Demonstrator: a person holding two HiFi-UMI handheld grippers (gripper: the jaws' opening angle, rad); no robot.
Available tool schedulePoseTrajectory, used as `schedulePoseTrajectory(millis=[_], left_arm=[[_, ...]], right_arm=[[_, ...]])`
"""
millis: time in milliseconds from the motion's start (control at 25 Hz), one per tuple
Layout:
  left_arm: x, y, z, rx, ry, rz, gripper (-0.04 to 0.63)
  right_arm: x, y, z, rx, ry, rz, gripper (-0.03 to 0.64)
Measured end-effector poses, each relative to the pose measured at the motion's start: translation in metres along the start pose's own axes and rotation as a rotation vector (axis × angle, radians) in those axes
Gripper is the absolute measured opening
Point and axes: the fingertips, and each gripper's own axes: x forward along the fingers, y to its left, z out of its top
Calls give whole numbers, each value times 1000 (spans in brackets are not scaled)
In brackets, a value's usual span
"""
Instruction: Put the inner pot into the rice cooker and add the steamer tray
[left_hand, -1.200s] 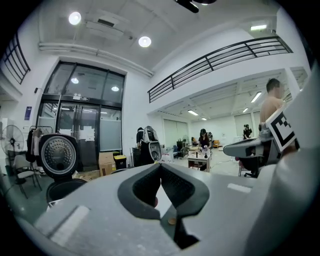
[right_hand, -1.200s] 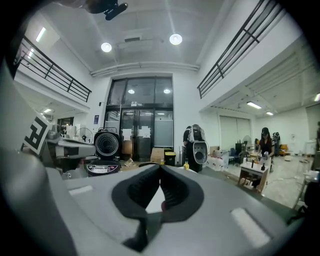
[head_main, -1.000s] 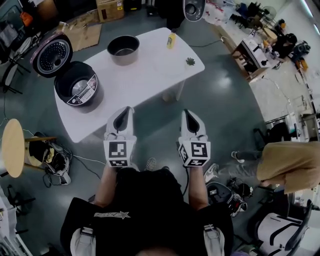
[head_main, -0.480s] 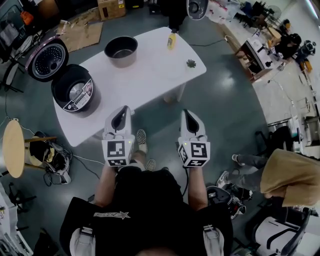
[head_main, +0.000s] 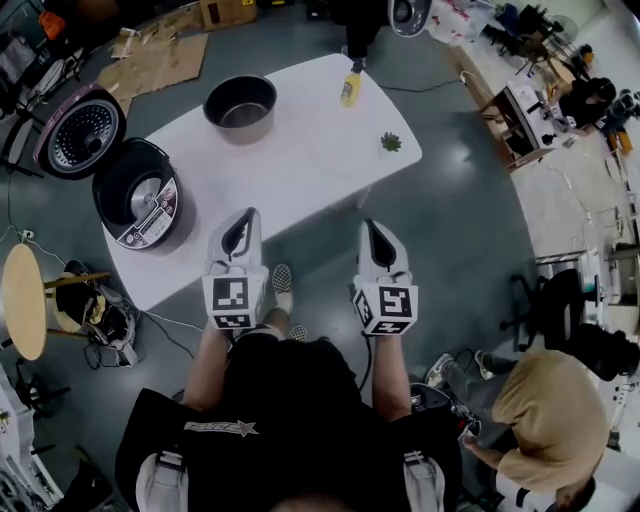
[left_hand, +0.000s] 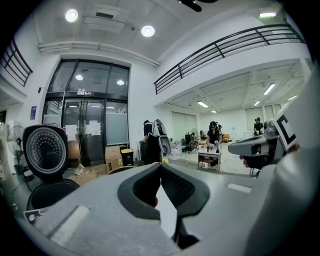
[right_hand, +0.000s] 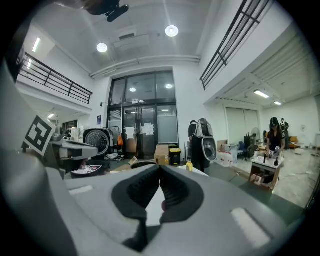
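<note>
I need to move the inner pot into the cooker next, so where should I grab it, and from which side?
Take the inner pot by its thin rim, probably on the side nearest you, coming down from above with one jaw inside the wall and one outside. It stands upright on the table with its mouth open, and no handles show.

Rice cooker (left_hand: 47, 192) half hidden behind left tongs (left_hand: 160, 167), yellow bottle (head_main: 351, 89) label unreadable
</note>
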Motion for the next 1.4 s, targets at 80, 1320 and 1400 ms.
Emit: schedulePoseTrajectory(millis=[80, 1320, 1400], left_arm=[[19, 10, 0, 2, 12, 8, 11], [163, 195, -38, -109, 111, 222, 11], [167, 200, -38, -118, 110, 233, 11]], right_arm=[[23, -4, 2, 6, 8, 10, 5], [305, 57, 16, -25, 113, 244, 5], [312, 59, 15, -31, 122, 254, 5]])
